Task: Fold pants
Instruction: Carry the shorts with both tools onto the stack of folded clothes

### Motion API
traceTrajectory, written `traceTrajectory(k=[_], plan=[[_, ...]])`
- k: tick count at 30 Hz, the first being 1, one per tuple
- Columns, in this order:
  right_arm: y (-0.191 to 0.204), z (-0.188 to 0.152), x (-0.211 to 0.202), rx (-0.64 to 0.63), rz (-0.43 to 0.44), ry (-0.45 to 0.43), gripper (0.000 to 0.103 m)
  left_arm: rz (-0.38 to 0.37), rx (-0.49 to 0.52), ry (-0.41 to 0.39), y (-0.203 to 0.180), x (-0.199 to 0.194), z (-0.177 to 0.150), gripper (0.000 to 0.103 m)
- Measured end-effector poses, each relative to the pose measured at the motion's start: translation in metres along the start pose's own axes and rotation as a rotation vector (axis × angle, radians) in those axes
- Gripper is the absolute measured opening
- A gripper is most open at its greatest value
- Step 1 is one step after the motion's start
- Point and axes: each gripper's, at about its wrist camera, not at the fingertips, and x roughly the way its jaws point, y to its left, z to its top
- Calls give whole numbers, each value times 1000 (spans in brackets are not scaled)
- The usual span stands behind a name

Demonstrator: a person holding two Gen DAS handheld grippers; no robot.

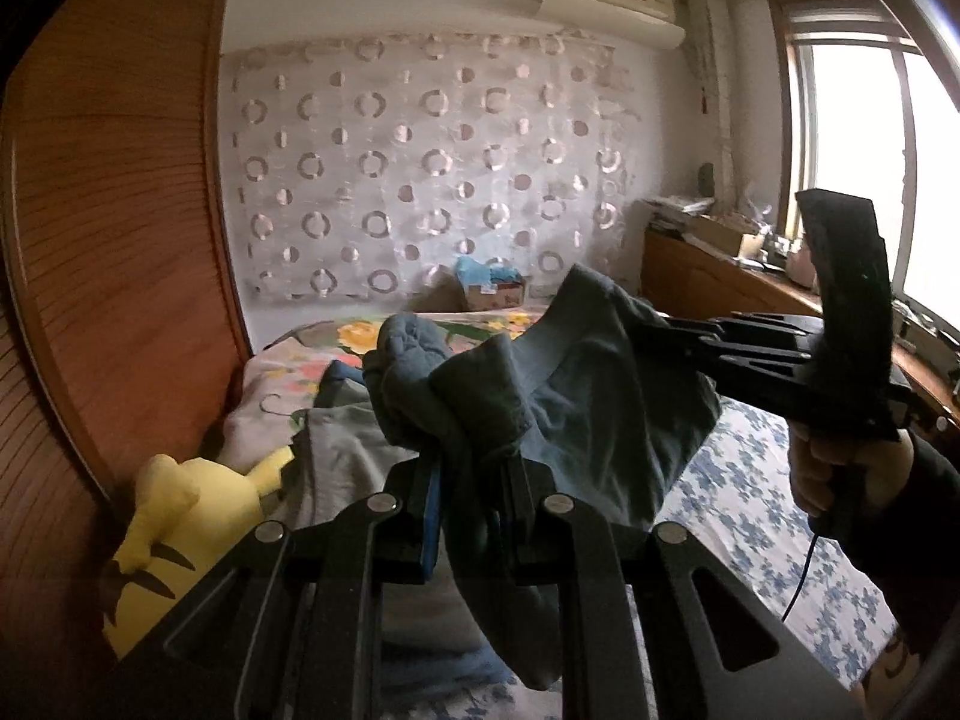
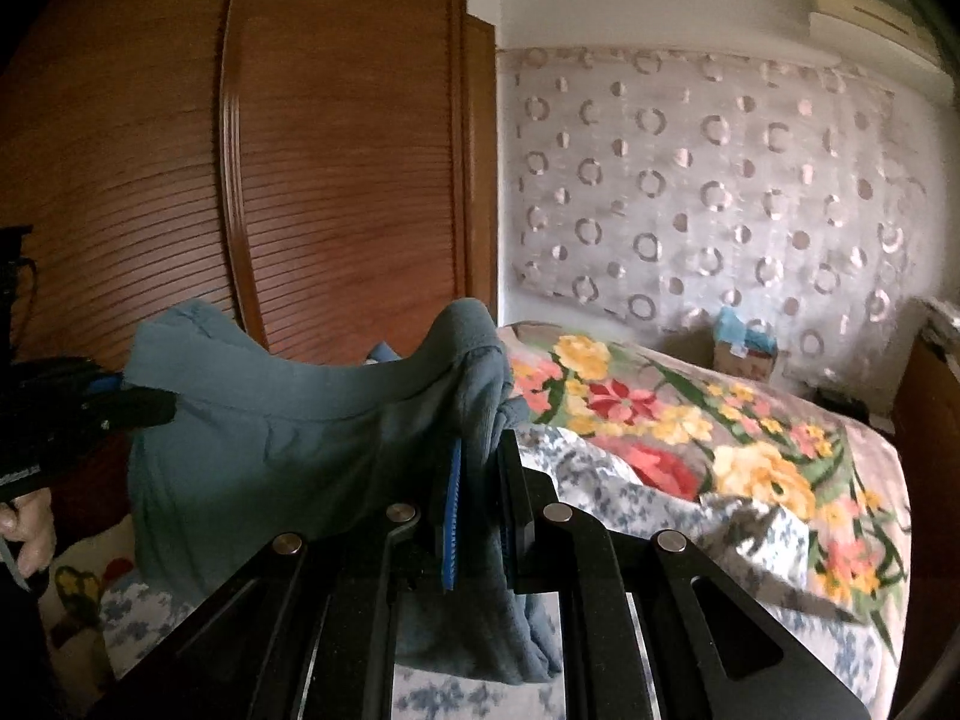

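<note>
- My left gripper (image 1: 471,480): clamped on bunched pants (image 1: 576,372) fabric.
- My right gripper (image 2: 480,480): clamped on another edge.
- Pants: raised between both, above the bed (image 2: 780,456).
- Yellow plush toy (image 1: 180,516): by the wardrobe (image 1: 108,240).

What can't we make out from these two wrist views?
- Left wrist view: the lower part of the pants is hidden behind the left gripper; leg ends unseen.
- Left wrist view: the right gripper has its fingertips buried in the cloth.
- Right wrist view: the left gripper is cut off by the left edge.
- Right wrist view: the bed is blurred; where the hanging pants end is hidden behind the right gripper.
</note>
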Motion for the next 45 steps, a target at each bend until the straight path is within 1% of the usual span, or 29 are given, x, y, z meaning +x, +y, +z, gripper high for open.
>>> traceTrajectory(k=[5,9,11,13,18,20,25,26,27,28,29,30,31,33,36,39,41,43,45], plan=[[-9,14,29,-14,41,-17,11,27,-24,2,10,7,2,16],[-14,23,63,-23,90,-23,11,56,-42,3,18,6,-2,16],[-15,25,81,-30,118,-17,11,73,-53,10,22,4,-6,16],[-20,26,99,-19,175,-6,11,84,-71,12,27,1,-12,16],[-30,27,138,6,229,17,11,126,-102,32,40,0,-27,17],[-29,30,151,-2,227,32,11,154,-100,48,43,4,-33,17],[-25,36,179,-36,208,76,11,189,-146,77,56,12,-45,19],[-23,37,182,-37,205,84,11,190,-152,82,58,14,-46,22],[-26,38,186,-31,201,96,14,191,-159,88,60,14,-48,26],[-27,40,188,-23,194,105,19,189,-163,89,62,14,-49,29],[-25,40,182,-18,185,104,20,183,-165,89,63,13,-50,37],[-27,41,179,-6,183,99,21,168,-170,87,63,12,-50,48],[-33,42,176,18,187,89,23,153,-176,83,64,10,-50,51],[-41,41,166,51,190,69,24,151,-177,70,64,4,-49,52],[-53,36,150,61,185,46,24,143,-160,61,61,4,-44,52],[-60,21,141,66,214,68,24,142,-136,61,55,6,-42,52],[-61,10,142,57,208,96,24,143,-126,66,53,9,-43,52],[-65,3,147,57,189,123,24,150,-127,90,52,14,-46,52],[-65,4,156,72,181,148,24,155,-137,118,54,18,-51,52]])
